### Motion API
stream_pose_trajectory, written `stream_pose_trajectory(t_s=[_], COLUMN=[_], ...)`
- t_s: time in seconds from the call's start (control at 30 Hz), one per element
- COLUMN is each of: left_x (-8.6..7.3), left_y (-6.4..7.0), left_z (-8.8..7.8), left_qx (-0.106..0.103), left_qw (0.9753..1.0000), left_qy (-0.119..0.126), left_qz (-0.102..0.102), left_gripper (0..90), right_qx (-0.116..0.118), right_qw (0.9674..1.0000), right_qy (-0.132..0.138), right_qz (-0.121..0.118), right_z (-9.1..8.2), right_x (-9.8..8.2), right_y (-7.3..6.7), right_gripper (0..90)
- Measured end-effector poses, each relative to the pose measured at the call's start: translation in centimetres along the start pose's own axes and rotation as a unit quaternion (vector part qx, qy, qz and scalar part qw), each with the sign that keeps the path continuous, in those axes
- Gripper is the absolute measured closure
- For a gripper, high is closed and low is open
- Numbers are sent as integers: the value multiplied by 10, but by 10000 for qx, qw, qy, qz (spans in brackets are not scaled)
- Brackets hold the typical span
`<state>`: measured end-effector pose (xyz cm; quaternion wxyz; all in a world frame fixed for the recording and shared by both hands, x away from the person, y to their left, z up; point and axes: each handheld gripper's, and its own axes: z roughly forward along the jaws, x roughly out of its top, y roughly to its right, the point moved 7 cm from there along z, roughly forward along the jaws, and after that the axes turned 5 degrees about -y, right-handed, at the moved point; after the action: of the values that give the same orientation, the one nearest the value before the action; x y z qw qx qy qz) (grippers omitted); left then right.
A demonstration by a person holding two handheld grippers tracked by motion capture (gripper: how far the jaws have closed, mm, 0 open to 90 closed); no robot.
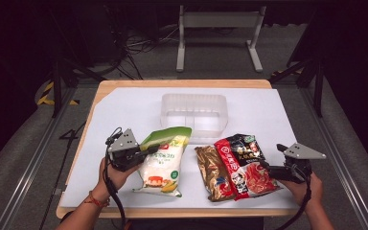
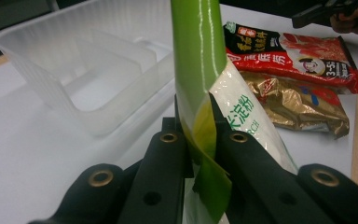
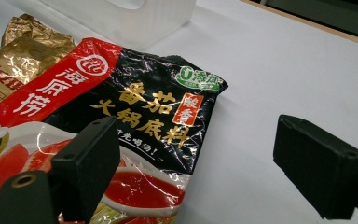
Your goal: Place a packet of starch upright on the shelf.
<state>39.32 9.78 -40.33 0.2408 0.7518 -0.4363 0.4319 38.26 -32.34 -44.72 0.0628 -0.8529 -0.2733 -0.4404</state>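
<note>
Left claw (image 2: 200,140) pinching green-topped bag (image 2: 200,60) lettered "STARCH"; right claw (image 3: 205,172) spread beside red-and-black packet (image 3: 135,112) marked "0添加"

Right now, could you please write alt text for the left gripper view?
The left gripper pinches the green edge of a white starch bag. A clear plastic bin sits left; red-black and gold packets lie right.

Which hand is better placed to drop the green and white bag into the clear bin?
Left. The left gripper is already shut on the green and white bag, near the clear bin; the right gripper is open.
</note>
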Motion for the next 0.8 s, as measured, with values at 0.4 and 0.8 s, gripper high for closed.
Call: stream_pose_trajectory(t_s=[0.4, 0.8], left_x=[26, 60], left_y=[9, 0], left_z=[-25, -29], left_qx=[29, 179], left_qw=[9986, 9947], left_qy=[514, 997], left_qz=[97, -157], left_gripper=[900, 900], right_qx=[-31, -45], right_qw=[10000, 10000], right_qy=[-17, -37], right_qz=[5, 20], right_z=[0, 0], right_x=[-1, -2], right_y=[1, 3], right_gripper=[153, 152])
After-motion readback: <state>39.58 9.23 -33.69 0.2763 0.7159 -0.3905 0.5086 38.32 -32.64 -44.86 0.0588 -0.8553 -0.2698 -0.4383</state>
